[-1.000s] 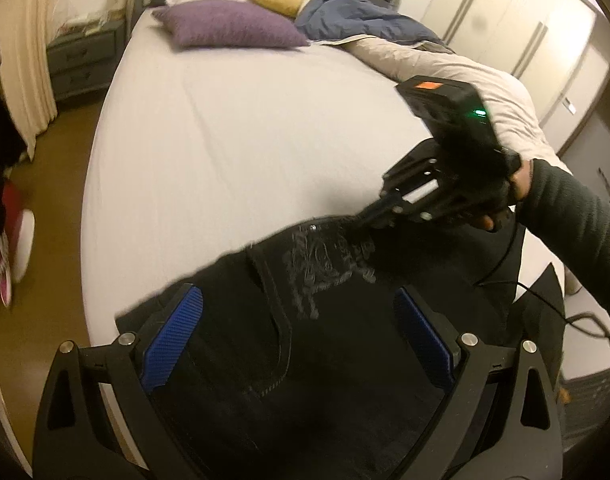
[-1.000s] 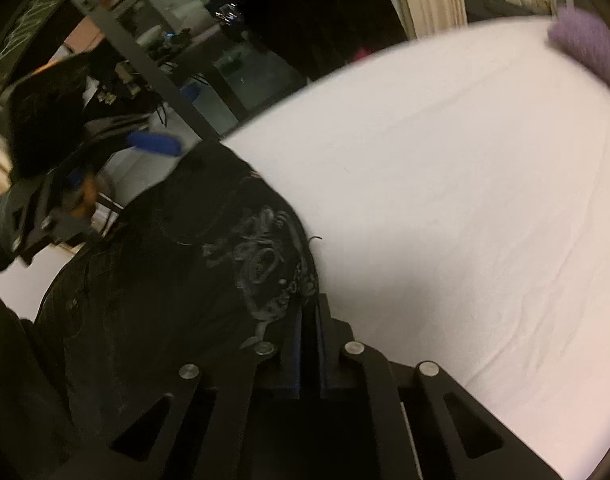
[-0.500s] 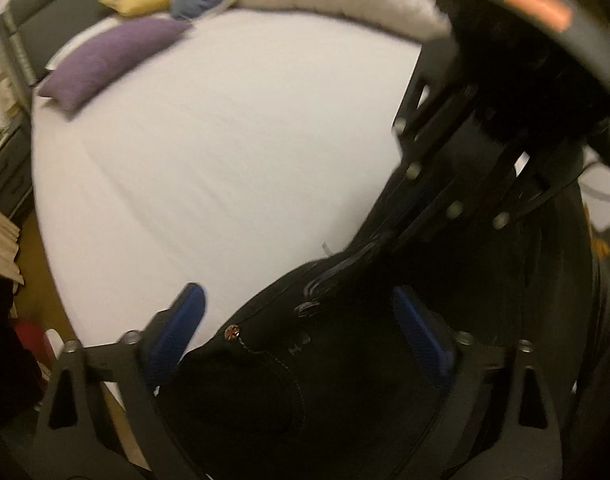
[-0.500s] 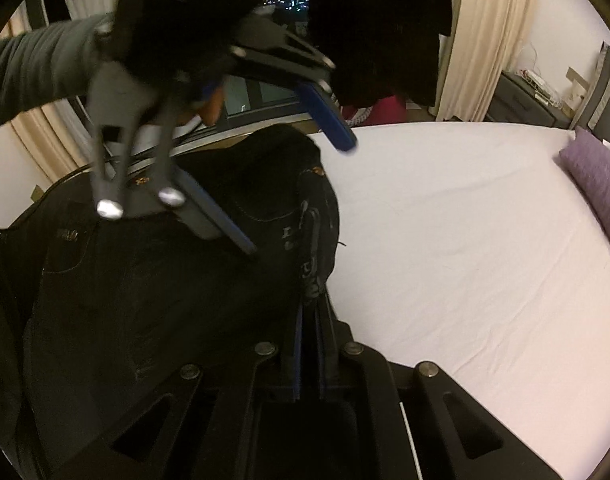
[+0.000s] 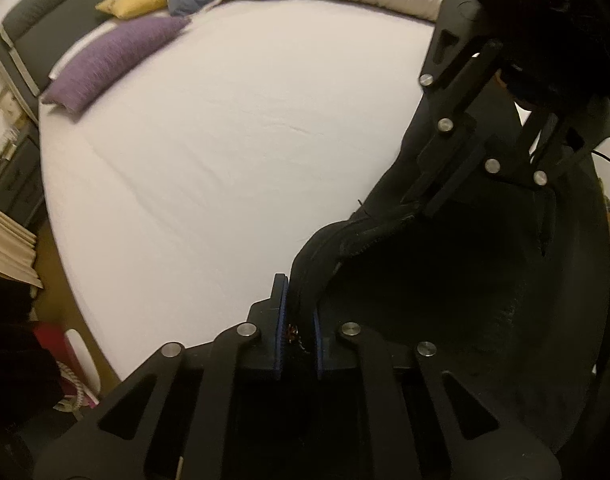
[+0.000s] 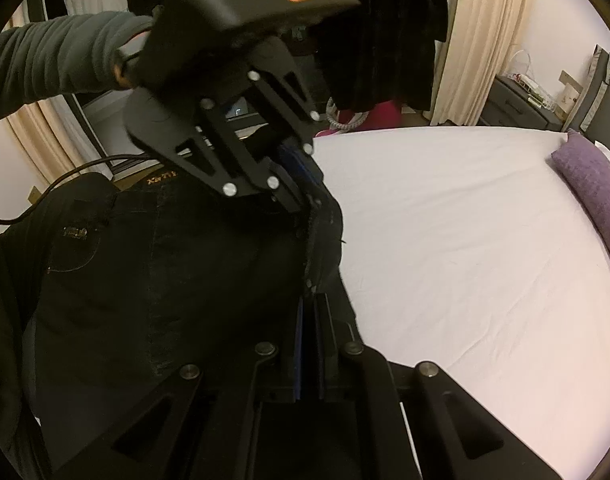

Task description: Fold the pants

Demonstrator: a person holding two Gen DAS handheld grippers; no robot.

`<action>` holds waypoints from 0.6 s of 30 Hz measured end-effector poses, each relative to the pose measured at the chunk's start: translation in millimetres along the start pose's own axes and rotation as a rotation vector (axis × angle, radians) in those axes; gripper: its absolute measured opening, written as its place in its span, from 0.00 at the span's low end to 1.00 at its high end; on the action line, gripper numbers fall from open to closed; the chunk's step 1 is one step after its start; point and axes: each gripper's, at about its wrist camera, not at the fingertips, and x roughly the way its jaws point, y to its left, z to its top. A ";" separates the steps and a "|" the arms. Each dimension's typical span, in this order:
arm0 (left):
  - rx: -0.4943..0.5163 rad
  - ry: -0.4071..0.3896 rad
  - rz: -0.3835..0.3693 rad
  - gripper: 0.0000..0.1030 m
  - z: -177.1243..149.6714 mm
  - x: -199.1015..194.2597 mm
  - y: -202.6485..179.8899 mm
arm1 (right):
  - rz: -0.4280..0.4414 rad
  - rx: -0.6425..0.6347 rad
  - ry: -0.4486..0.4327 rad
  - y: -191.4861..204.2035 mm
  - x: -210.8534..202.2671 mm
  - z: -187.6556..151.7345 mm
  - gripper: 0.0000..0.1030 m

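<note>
- Right gripper (image 6: 309, 320) pinches the black pants (image 6: 165, 264) edge.
- Left gripper (image 6: 305, 184) clamps the same edge, farther along.
- Purple pillow (image 6: 597, 192) at the bed's (image 6: 465, 240) right edge.

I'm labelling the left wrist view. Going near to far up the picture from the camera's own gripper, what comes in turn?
Left gripper shut on the black pants → white sheet → purple pillow → yellow pillow → grey headboard.
</note>
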 end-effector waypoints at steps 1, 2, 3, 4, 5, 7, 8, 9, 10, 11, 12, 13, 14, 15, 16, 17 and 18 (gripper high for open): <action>0.001 -0.016 0.011 0.08 -3.0 -6.6 -4.7 | -0.001 0.000 -0.003 1.5 -1.9 -0.6 0.07; 0.000 -0.028 0.024 0.08 -7.2 -13.7 -10.1 | 0.001 0.001 -0.006 0.2 -2.7 -0.6 0.07; -0.006 -0.044 0.037 0.08 -10.1 -20.7 -15.4 | 0.000 0.000 -0.013 1.3 -5.3 -0.9 0.07; -0.011 -0.055 0.044 0.08 -13.6 -26.0 -20.0 | -0.003 -0.002 -0.021 3.6 -8.1 -1.0 0.07; -0.018 -0.073 0.057 0.08 -17.5 -32.8 -26.3 | -0.010 -0.004 -0.024 7.9 -10.4 -1.3 0.07; -0.023 -0.095 0.069 0.07 -23.2 -44.1 -41.7 | -0.031 -0.020 -0.027 15.3 -12.7 -0.4 0.06; -0.020 -0.109 0.080 0.07 -29.2 -51.0 -52.0 | -0.042 -0.030 -0.029 22.7 -15.2 -0.6 0.06; -0.020 -0.118 0.083 0.07 -32.9 -55.9 -60.5 | -0.049 -0.040 -0.032 32.4 -18.6 -2.1 0.06; -0.021 -0.126 0.084 0.07 -39.3 -61.2 -68.2 | -0.055 -0.045 -0.034 41.8 -21.8 -4.6 0.06; -0.024 -0.134 0.085 0.07 -45.5 -66.3 -76.8 | -0.063 -0.053 -0.038 50.8 -24.6 -6.0 0.06; -0.023 -0.139 0.086 0.07 -51.0 -70.6 -84.6 | -0.069 -0.058 -0.044 61.8 -27.8 -8.1 0.06; -0.015 -0.144 0.093 0.07 -56.6 -75.7 -94.1 | -0.077 -0.059 -0.049 68.8 -29.4 -10.0 0.06; -0.010 -0.145 0.098 0.07 -60.2 -79.1 -99.6 | -0.095 -0.062 -0.056 74.9 -31.1 -11.6 0.06; -0.009 -0.148 0.100 0.07 -66.1 -83.4 -105.3 | -0.135 -0.061 -0.074 82.9 -33.9 -14.2 0.07; -0.024 -0.153 0.095 0.07 -70.9 -88.5 -111.4 | -0.145 -0.051 -0.089 87.2 -36.9 -17.5 0.12; -0.041 -0.158 0.091 0.07 -75.9 -93.9 -116.0 | -0.152 -0.040 -0.103 90.9 -40.3 -23.2 0.18; -0.054 -0.160 0.088 0.07 -77.2 -96.9 -117.6 | -0.173 -0.030 -0.119 93.8 -43.3 -27.7 0.42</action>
